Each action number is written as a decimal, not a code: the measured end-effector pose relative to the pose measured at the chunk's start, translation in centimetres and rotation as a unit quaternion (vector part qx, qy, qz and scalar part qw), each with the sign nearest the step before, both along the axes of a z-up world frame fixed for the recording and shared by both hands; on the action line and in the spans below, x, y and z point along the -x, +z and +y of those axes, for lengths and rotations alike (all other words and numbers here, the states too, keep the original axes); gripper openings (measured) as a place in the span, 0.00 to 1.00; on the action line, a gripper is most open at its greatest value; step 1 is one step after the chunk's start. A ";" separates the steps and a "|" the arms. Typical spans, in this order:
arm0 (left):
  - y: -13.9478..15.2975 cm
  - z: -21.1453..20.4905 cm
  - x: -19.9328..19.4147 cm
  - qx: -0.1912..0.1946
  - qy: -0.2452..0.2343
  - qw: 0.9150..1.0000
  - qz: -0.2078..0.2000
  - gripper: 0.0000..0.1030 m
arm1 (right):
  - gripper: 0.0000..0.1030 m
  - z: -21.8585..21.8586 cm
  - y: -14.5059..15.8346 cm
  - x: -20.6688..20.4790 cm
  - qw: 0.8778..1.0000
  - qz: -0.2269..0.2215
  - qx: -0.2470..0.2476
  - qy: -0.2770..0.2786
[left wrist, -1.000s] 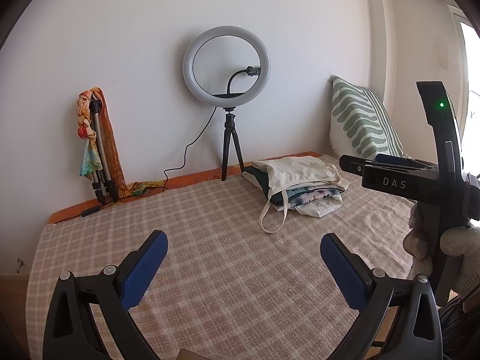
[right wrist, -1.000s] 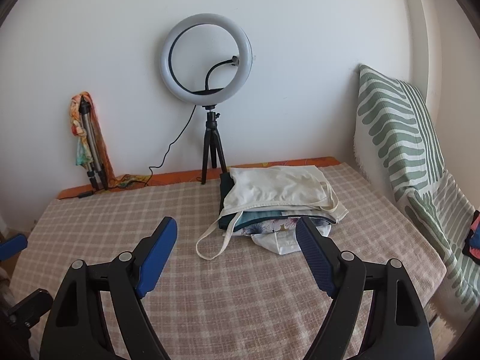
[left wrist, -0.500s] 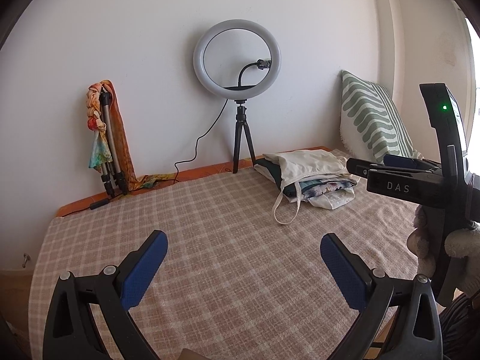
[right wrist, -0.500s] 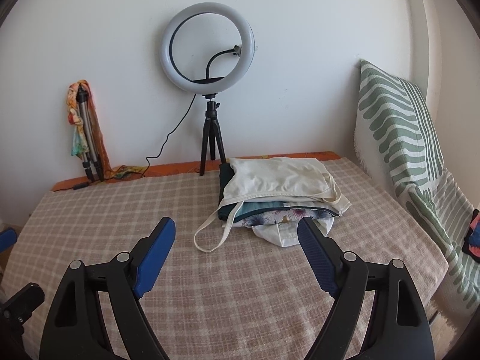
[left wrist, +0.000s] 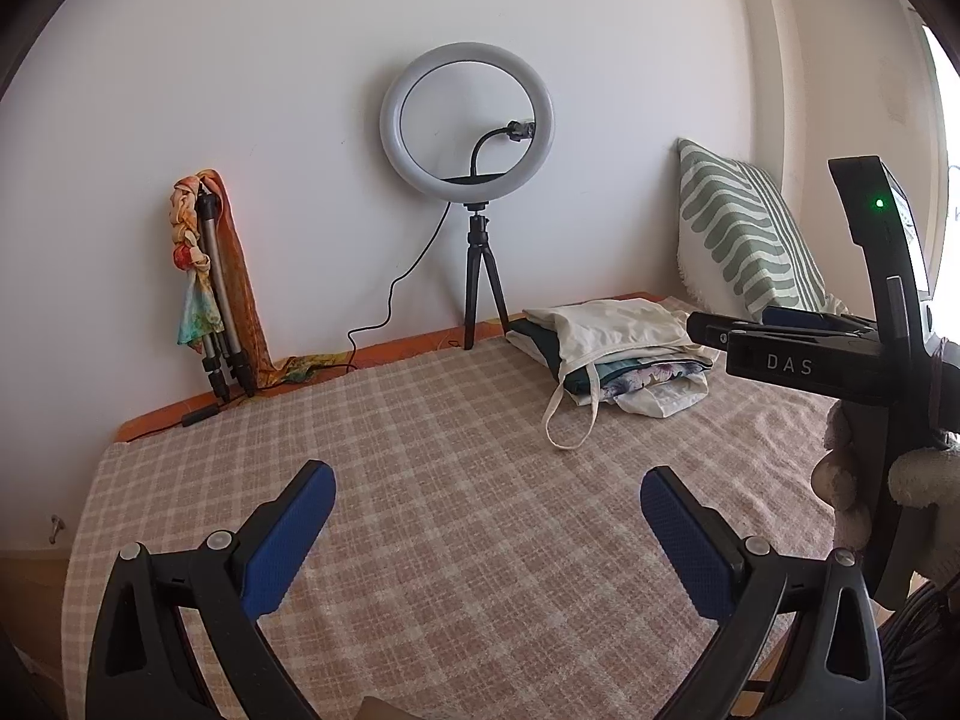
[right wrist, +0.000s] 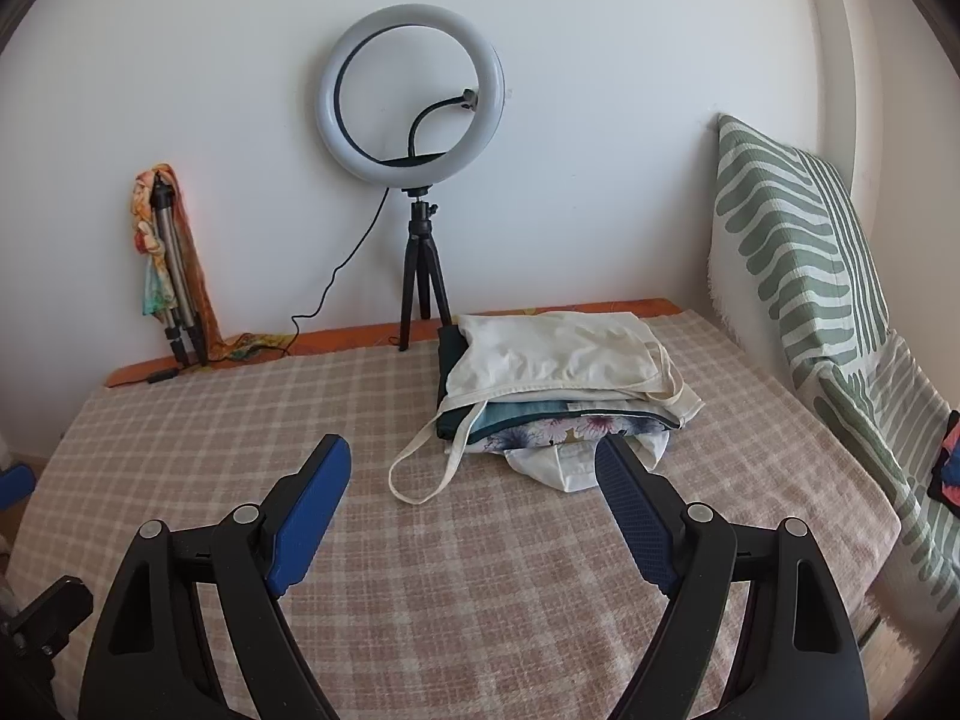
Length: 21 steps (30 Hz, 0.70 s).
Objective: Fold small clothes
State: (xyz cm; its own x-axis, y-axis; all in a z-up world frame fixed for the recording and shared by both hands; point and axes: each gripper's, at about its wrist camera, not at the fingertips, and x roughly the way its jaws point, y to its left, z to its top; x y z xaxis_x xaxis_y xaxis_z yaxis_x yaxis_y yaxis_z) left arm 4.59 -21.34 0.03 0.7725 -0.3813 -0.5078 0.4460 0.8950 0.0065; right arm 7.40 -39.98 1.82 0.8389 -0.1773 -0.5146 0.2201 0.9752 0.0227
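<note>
Jaws spread wide and empty on both the left gripper (left wrist: 487, 507) and right gripper (right wrist: 473, 474) above the pink checked bedcover (right wrist: 480, 570), where snagging the looped strap of the cream fabric tote (right wrist: 558, 351) could drag down the whole stack of folded clothes (right wrist: 564, 420).

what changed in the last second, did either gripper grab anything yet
No grab yet. The right gripper has eased closer to the clothes pile, which now sits lower and larger in its view. The left gripper swung its view a little rightward and back, staying well short. Both remain open and empty. The pile, ring light and pillow have not moved.
</note>
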 end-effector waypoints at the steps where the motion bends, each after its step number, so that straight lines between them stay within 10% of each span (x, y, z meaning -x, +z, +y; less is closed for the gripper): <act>1: 0.0 0.0 0.0 0.000 -0.001 1.000 0.000 1.00 | 0.81 0.0 0.0 0.0 1.000 0.000 -0.001 0.001; 21: 0.2 -0.5 0.4 -0.006 -0.004 1.000 -0.004 1.00 | 0.81 0.0 0.0 -0.1 1.000 0.005 -0.009 0.007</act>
State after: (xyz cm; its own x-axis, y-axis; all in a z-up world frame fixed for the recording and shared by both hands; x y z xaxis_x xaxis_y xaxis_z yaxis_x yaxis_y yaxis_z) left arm 4.19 -21.80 0.28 0.7727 -0.3821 -0.5068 0.4539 0.8908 0.0203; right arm 7.52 -39.97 1.78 0.8362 -0.1564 -0.5257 0.2067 0.9777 0.0380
